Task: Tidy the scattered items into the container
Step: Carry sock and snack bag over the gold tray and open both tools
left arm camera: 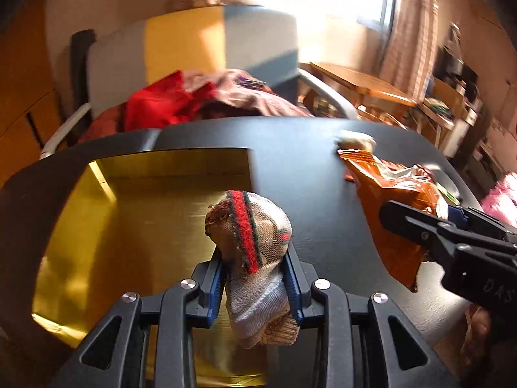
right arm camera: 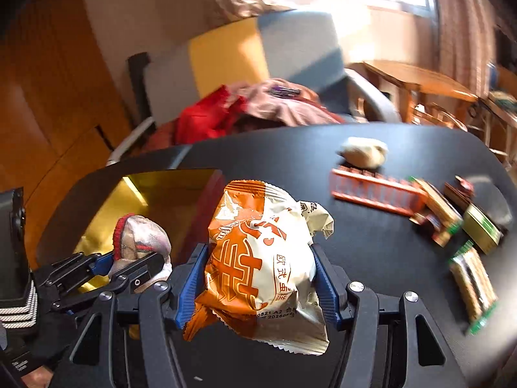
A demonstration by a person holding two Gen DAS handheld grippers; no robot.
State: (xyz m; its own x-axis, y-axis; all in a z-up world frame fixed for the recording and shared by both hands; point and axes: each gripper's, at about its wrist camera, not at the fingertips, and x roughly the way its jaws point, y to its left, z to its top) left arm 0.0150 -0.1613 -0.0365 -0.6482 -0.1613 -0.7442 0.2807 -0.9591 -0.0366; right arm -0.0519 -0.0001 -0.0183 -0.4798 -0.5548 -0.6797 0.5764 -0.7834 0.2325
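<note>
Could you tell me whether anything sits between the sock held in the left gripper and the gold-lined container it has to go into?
Nothing visible does. The left gripper holds the sock directly above the container's open gold interior, which looks bare below it. The snack bag in the right gripper hangs off to the side over the black table.

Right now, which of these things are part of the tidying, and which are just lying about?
Part of the job: sock in left gripper, snack bag in right gripper, gold box, wrapped snacks, pale lump.

Lying about: chair, clothes, wooden table.
</note>
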